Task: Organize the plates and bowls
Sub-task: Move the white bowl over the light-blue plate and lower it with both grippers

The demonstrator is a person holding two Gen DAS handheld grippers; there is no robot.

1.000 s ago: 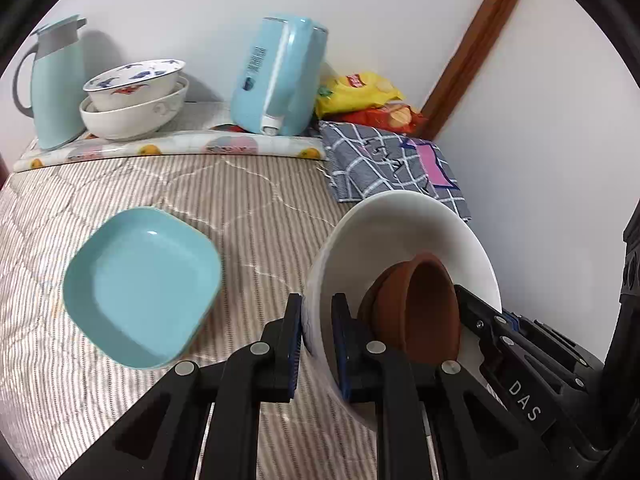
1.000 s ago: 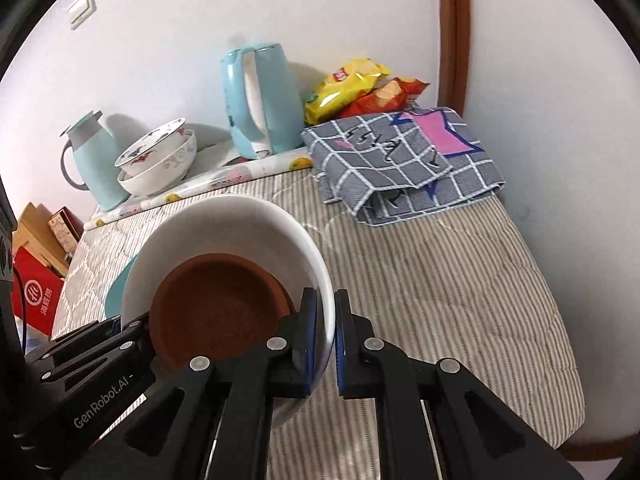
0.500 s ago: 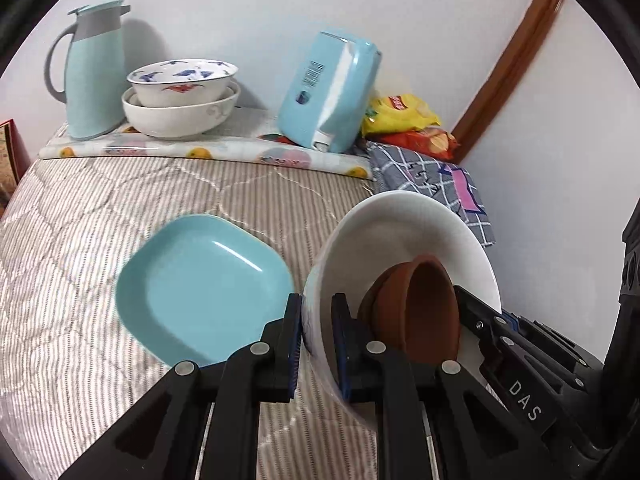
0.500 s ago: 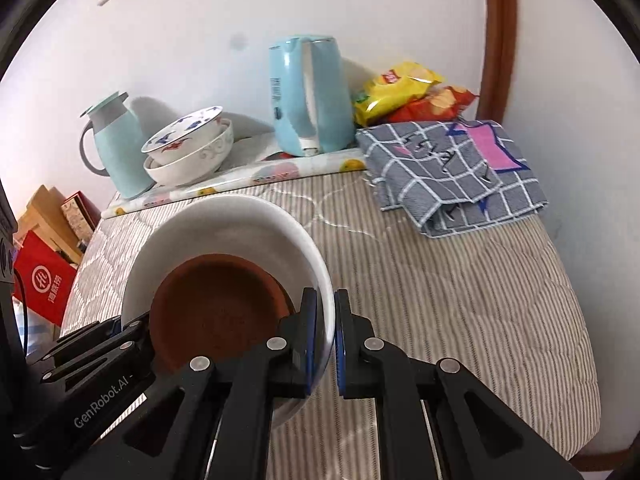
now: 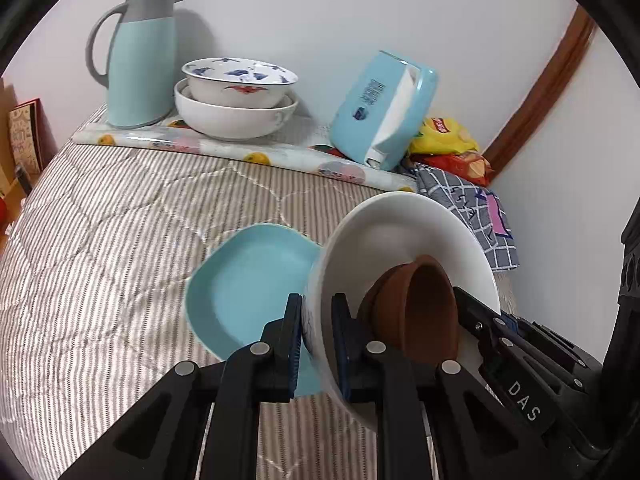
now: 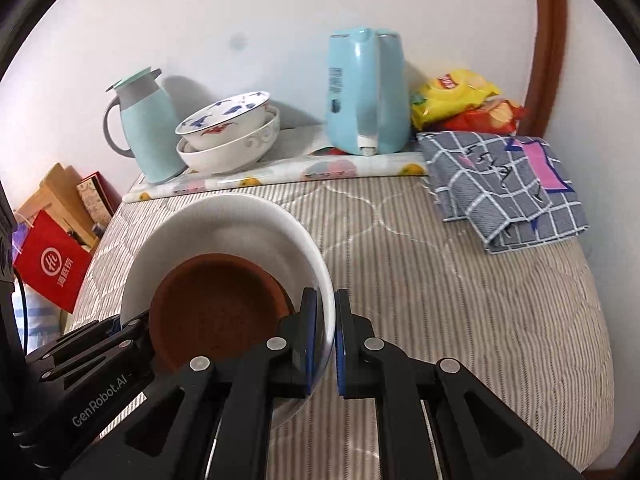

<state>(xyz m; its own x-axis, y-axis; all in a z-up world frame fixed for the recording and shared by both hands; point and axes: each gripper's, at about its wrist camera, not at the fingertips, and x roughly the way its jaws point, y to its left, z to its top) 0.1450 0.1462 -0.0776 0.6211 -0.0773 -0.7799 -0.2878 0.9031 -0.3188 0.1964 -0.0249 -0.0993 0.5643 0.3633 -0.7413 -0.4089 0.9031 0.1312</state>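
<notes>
Teal plate [image 5: 248, 280] near edge hidden behind white bowl [image 5: 400, 232]; kettle label [image 6: 335, 88] unreadable.

Jug: pale blue thermos jug [image 5: 138, 56], upright by wall.
Kettle: blue kettle [image 6: 364, 92] on fruit-print mat [image 6: 280, 172].
Snacks: yellow and red bags [image 6: 466, 98] in corner.
Cloth: folded grey checked cloth [image 6: 504, 184] on striped quilt [image 6: 460, 280].

White bowl [image 5: 404, 236] with brown bowl [image 5: 416, 312], carried: now beside and partly overlapping the teal plate [image 5: 248, 280], which earlier lay well left of the left gripper [image 5: 316, 340]. Stacked bowls [image 5: 236, 96] and thermos [image 5: 136, 56] appear nearer.
</notes>
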